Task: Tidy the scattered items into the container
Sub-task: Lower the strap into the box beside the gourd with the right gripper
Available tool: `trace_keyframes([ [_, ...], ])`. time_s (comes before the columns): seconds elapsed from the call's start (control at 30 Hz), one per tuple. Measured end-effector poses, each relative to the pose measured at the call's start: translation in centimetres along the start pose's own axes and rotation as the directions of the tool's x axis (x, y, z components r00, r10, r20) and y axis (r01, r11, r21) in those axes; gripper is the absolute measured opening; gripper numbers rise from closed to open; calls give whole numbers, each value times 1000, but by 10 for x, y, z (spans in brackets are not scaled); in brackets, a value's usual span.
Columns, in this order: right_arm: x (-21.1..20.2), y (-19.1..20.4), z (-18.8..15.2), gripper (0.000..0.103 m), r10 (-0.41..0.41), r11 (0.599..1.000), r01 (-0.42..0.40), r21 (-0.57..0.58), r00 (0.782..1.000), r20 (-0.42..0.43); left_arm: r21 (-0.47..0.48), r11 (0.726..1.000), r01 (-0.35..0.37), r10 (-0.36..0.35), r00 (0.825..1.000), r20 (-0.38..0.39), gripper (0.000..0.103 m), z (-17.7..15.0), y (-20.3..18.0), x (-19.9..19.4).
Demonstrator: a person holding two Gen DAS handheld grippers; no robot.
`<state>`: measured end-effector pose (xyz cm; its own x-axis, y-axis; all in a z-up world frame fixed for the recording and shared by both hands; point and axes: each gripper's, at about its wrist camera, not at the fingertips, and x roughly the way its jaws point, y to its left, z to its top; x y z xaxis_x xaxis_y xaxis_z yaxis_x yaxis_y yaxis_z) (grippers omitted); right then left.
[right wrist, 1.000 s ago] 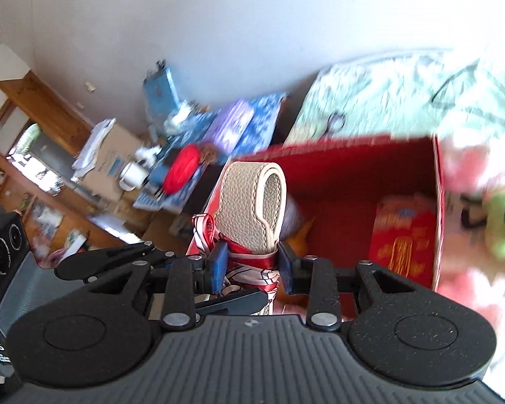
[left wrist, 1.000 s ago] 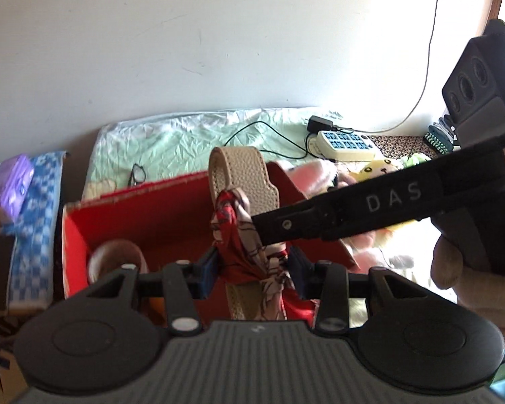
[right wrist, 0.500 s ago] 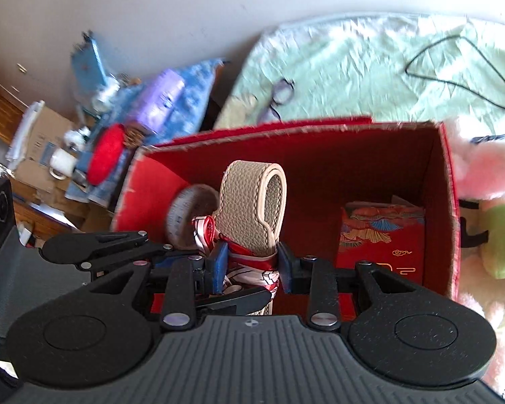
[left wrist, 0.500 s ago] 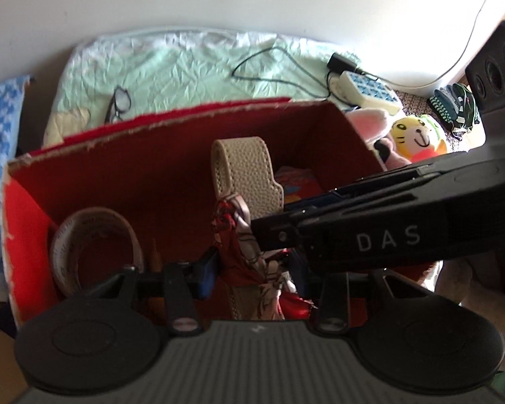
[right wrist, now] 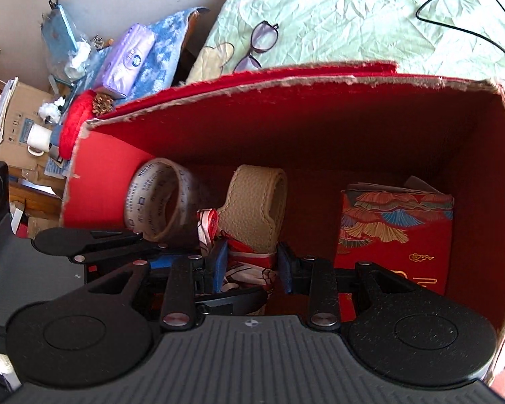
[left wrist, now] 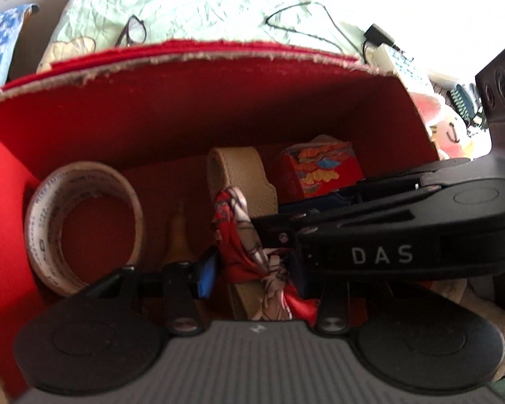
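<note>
A beige leather strap [left wrist: 240, 175] [right wrist: 257, 202] wrapped with a red and white patterned scarf [left wrist: 242, 245] [right wrist: 249, 266] is held low inside the red cardboard box [left wrist: 202, 101] [right wrist: 320, 114]. My left gripper [left wrist: 252, 269] and my right gripper [right wrist: 250, 262] are both shut on the scarf-wrapped part, from opposite sides. The right gripper's fingers [left wrist: 353, 229] cross the left wrist view from the right. A tape roll [left wrist: 84, 225] [right wrist: 161, 202] leans in the box's left end. A red patterned packet [left wrist: 320, 171] [right wrist: 394, 235] stands at its right end.
The box sits on a pale green bedsheet [right wrist: 353, 17] with eyeglasses [right wrist: 259, 43] and a black cable [right wrist: 471, 30] behind it. A power strip [left wrist: 397, 64] and plush toys [left wrist: 447, 128] lie to the right. A cluttered blue-covered shelf with tissues [right wrist: 128, 57] stands to the left.
Both grippers have gone down with the strap and scarf, from above the box rim to deep inside the box. Both have stayed shut.
</note>
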<state>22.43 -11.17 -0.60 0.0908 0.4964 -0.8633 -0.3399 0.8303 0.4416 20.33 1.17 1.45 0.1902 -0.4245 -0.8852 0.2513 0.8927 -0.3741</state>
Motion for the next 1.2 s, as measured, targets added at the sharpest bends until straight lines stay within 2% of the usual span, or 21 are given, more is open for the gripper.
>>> trace_keyframes([
  [0.37,10,-5,-2,28,-66,996,65,-66,998,-20,-15,1000,-23,21,993,-114,42,3,1,24],
  [0.57,12,-1,-4,22,-115,990,113,-89,993,-23,-9,1000,-28,27,990,-136,42,3,1,27],
  [0.77,7,-9,-7,22,-127,991,127,-43,992,-1,13,1000,-23,24,990,-136,44,2,0,25],
  [0.97,2,-8,-11,22,-160,986,161,-53,987,17,86,995,-41,52,990,-130,45,0,-8,22],
  [1.1,-1,-17,-10,22,-150,989,150,-7,988,19,98,994,-38,50,992,-117,45,-1,-8,18],
  [1.17,-3,-18,-12,23,-150,989,150,8,989,17,86,995,-41,50,992,-114,47,-1,-6,17],
  [1.2,-3,-16,-13,24,-155,988,155,2,988,17,77,996,-47,55,992,-112,53,-1,-4,16],
])
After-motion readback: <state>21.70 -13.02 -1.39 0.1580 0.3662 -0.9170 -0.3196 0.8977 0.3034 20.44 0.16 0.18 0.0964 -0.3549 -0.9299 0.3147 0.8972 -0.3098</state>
